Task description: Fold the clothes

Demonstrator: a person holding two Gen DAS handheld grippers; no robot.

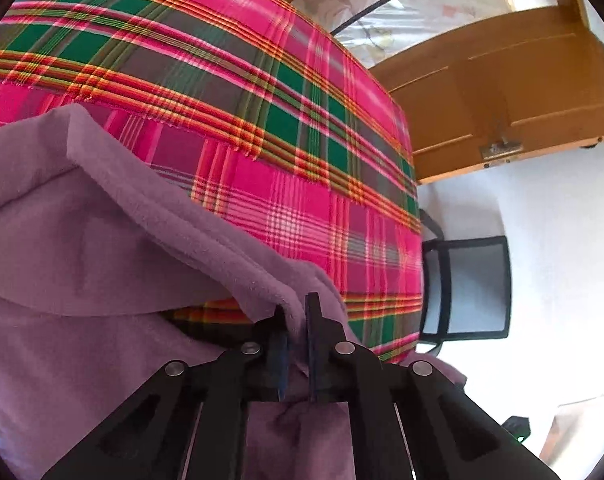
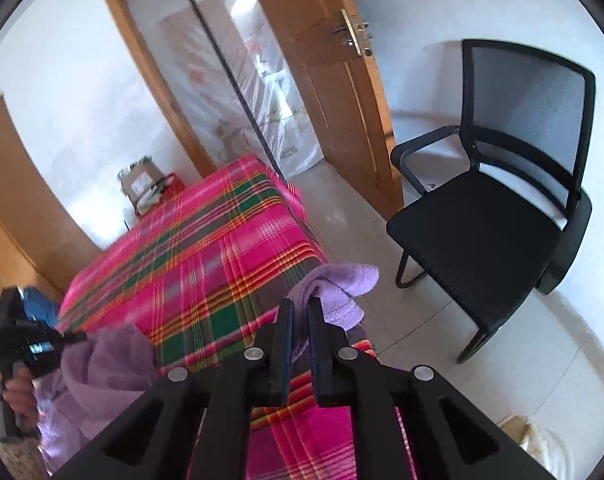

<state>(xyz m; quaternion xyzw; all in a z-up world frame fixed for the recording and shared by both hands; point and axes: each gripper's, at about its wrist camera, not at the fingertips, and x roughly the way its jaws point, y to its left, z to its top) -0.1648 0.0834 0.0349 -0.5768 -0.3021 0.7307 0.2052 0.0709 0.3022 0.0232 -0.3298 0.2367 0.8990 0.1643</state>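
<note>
A purple fleece garment [image 1: 102,248] lies on a table under a pink, green and orange plaid cloth [image 1: 262,100]. In the left wrist view my left gripper [image 1: 296,312] is shut on a fold of that fleece, which runs up between the two fingers. In the right wrist view my right gripper [image 2: 300,312] is shut on another corner of the purple garment [image 2: 334,284], held at the table's right edge. My left gripper [image 2: 68,338] shows at the far left of that view, in a hand [image 2: 16,394], beside bunched purple fleece [image 2: 110,360].
A black mesh office chair [image 2: 498,208] stands on the tiled floor right of the table. A wooden door [image 2: 322,72] hangs open behind it, beside a doorway covered in plastic sheet. A cardboard box [image 2: 140,188] sits beyond the table's far end.
</note>
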